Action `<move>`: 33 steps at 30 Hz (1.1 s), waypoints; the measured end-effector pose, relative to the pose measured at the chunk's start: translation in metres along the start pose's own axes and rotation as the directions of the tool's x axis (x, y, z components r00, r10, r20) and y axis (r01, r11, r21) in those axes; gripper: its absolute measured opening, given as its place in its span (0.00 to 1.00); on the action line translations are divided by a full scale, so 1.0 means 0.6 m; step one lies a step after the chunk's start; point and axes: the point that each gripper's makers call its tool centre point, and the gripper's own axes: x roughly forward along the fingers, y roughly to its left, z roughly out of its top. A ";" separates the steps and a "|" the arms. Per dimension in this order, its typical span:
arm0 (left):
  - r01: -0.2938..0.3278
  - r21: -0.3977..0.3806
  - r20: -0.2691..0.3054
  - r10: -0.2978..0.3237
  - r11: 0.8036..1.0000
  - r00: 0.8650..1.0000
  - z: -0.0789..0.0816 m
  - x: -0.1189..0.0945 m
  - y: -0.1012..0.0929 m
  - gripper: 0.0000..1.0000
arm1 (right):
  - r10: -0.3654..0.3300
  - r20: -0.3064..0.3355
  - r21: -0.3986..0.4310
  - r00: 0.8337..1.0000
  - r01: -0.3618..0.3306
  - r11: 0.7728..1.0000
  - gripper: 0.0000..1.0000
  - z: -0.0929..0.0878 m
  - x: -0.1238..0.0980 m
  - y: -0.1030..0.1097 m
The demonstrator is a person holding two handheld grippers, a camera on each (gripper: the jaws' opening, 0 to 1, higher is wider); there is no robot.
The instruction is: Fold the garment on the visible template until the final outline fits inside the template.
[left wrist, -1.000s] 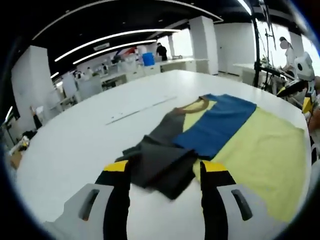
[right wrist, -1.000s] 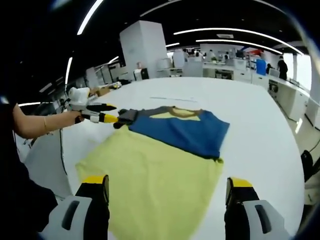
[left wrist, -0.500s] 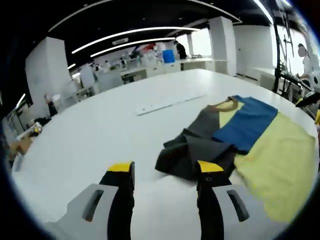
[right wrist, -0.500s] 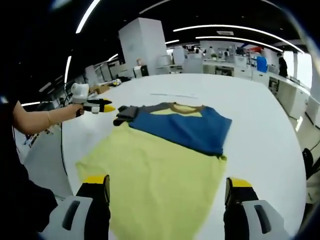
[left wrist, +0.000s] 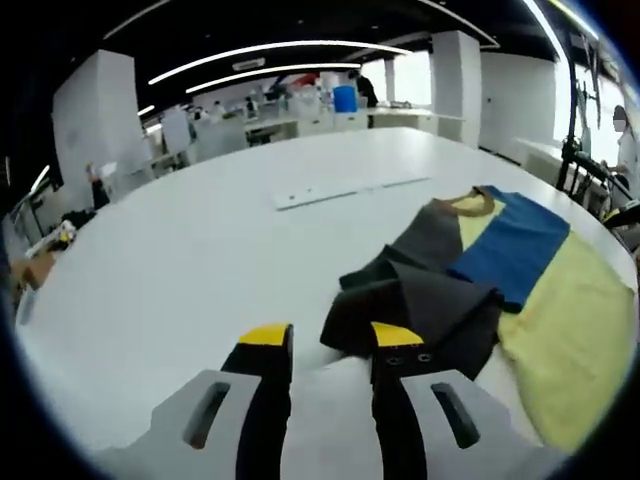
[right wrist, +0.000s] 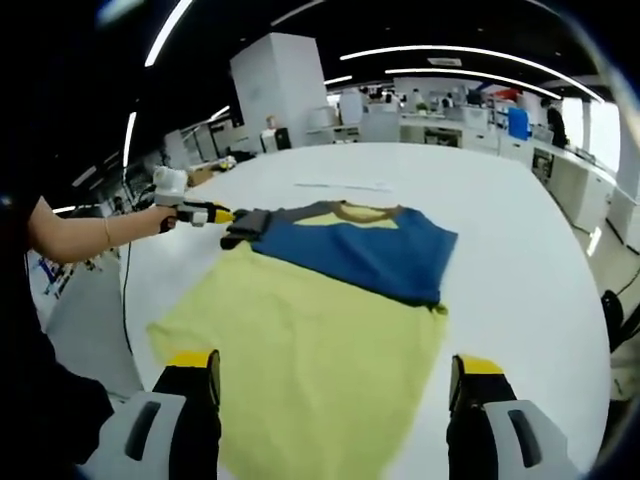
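— Left gripper view: low over the broad white table [left wrist: 180, 250], facing the dark grey folded sleeve [left wrist: 420, 300] close at lower centre-right.

— Right gripper view: higher, looking from the hem end along the yellow, blue and grey shirt [right wrist: 330, 300].

— Shared: shirt, table, and the pale strip [left wrist: 350, 188] [right wrist: 335, 186] beyond.

Garment [right wrist: 320, 310]: yellow body, blue upper panel, grey sleeve, lying flat on white desk [right wrist: 520, 260]. Right gripper [right wrist: 335, 385]: jaws wide apart, above the near yellow hem. Left gripper [right wrist: 215, 214]: held by a hand [right wrist: 160, 220], tips at the grey sleeve.
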 end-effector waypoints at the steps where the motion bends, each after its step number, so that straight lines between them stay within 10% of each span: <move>1: 0.005 -0.002 0.001 -0.005 1.000 1.000 0.000 0.002 -0.002 0.22 | -0.002 -0.001 0.002 1.000 0.002 1.000 0.94 -0.001 0.000 -0.001; 7: -0.005 -0.053 -0.003 0.005 0.999 1.000 -0.002 0.006 0.004 0.01 | -0.011 -0.005 0.007 1.000 0.011 1.000 0.94 -0.002 -0.002 -0.004; 33: -0.111 -0.011 0.007 0.111 0.994 0.994 0.017 -0.129 0.008 0.00 | 0.041 0.012 -0.039 0.999 -0.040 0.998 0.91 0.012 0.003 0.019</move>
